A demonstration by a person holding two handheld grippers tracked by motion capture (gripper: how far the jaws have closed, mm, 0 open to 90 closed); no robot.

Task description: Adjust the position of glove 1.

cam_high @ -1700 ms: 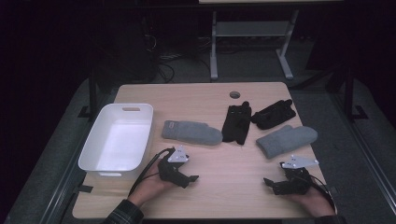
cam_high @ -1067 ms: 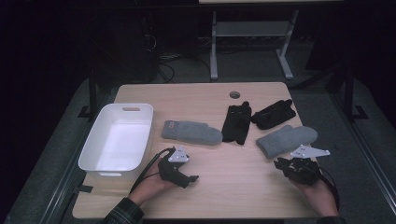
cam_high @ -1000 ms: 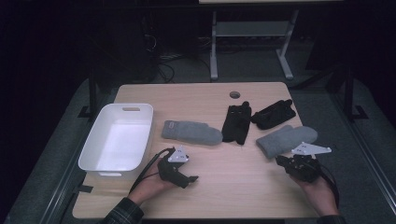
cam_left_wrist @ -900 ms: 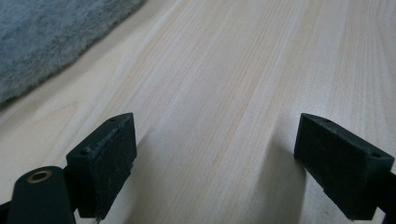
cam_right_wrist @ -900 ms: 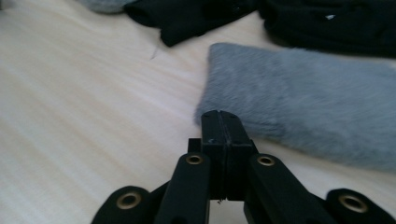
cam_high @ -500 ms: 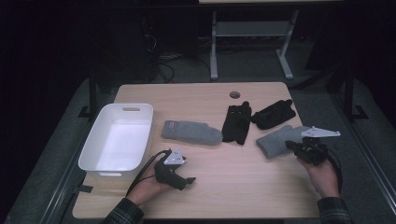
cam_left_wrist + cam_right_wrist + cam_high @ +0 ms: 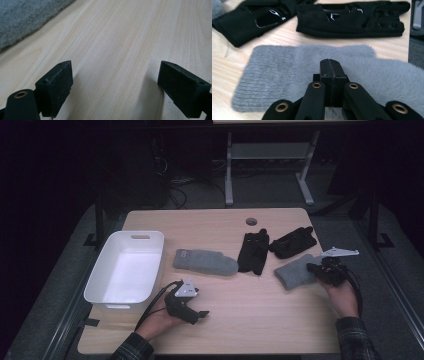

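Observation:
A grey mitten (image 7: 295, 271) lies at the table's right, and my right gripper (image 7: 314, 268) is at its right end, held by a hand. In the right gripper view the jaws are pressed together, and the right gripper (image 7: 329, 63) is shut just over the furry grey mitten (image 7: 277, 70), with no fabric seen between them. Beyond it lie two black gloves (image 7: 348, 17) (image 7: 254, 17). A second grey mitten (image 7: 205, 261) lies mid-table. My left gripper (image 7: 200, 314) rests open near the front edge, its jaws wide apart over bare wood (image 7: 115, 82). That mitten's edge (image 7: 25, 17) is at the upper left.
A white bin (image 7: 125, 270) stands at the table's left side. Two black gloves (image 7: 253, 251) (image 7: 292, 241) lie side by side behind the right mitten. A round cable hole (image 7: 251, 221) sits near the far edge. Bare wood spans the front middle.
My right gripper moved from the front right of the table forward and up to the right grey mitten. The left gripper stayed put.

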